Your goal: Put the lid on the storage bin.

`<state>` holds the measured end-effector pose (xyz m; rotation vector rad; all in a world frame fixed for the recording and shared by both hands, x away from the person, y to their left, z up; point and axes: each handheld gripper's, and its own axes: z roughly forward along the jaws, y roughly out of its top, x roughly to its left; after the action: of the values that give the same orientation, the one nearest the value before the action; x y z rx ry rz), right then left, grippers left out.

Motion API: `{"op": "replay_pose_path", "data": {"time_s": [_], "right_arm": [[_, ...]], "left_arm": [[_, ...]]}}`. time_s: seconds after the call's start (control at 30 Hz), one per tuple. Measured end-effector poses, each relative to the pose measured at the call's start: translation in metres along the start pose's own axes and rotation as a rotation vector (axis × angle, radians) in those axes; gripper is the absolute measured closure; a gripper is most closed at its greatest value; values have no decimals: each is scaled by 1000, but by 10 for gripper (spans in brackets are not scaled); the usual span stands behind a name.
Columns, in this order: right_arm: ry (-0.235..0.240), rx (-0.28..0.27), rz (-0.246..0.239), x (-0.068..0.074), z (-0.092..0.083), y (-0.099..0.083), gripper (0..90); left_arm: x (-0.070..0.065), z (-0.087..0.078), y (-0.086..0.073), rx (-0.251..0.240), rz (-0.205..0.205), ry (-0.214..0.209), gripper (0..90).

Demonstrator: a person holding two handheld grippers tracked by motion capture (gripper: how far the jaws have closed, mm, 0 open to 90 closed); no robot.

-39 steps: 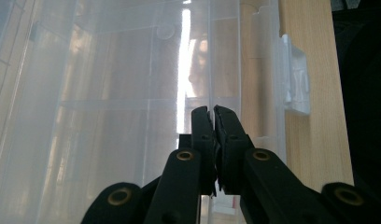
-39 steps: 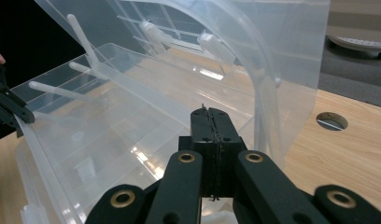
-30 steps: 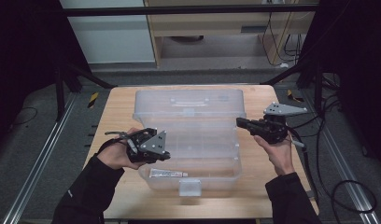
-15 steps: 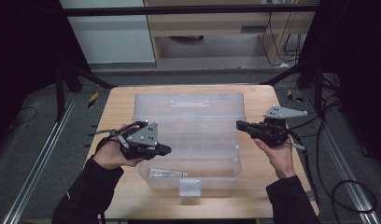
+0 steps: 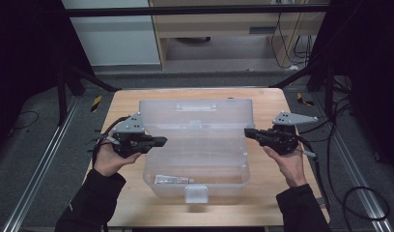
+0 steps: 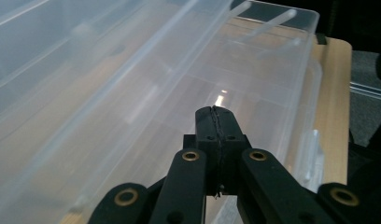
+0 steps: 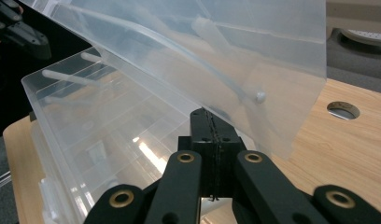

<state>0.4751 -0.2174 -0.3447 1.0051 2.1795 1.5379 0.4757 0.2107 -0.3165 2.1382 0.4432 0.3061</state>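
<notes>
A clear plastic box (image 5: pixel 200 187) stands on the wooden table with its lid (image 5: pixel 195 112) raised at the back. A small white tube (image 5: pixel 173 179) lies inside, at the front left. My left gripper (image 5: pixel 163 140) is held level at the box's left wall and points right over it. Its jaws have just closed the last bit, and in the left gripper view they (image 6: pixel 215 112) meet with nothing between them. My right gripper (image 5: pixel 246 131) points left at the box's right wall. In the right gripper view it (image 7: pixel 208 114) is shut and empty, just under the lid's corner (image 7: pixel 291 140).
The table (image 5: pixel 267 203) ends close in front of the box, where a latch tab (image 5: pixel 195 194) sticks out. A round hole (image 7: pixel 342 110) is cut into the tabletop to the right. Metal rails and cables run along the floor on both sides.
My left gripper has drawn back to the left, from over the box's left part to its left wall, and now lies level. The right gripper has stayed put.
</notes>
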Motion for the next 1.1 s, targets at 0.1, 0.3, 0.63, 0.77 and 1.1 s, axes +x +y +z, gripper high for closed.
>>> {"op": "replay_pose_path", "data": {"time_s": [0.1, 0.3, 0.63, 0.77, 1.1], "right_arm": [[1, 6, -5, 1, 0, -1, 900], [6, 12, -6, 2, -1, -4, 900], [4, 33, -24, 5, -7, -8, 900], [-2, 43, -33, 8, -9, -9, 900], [-26, 90, -60, 17, -17, -23, 900]], "left_arm": [[6, -7, -8, -17, -36, 19, 900], [21, -21, -22, -16, -85, 76, 900], [31, -24, -39, -11, -139, 93, 900], [29, -24, -44, -20, -148, 88, 900], [16, -26, -60, -13, -142, 85, 899]]}}
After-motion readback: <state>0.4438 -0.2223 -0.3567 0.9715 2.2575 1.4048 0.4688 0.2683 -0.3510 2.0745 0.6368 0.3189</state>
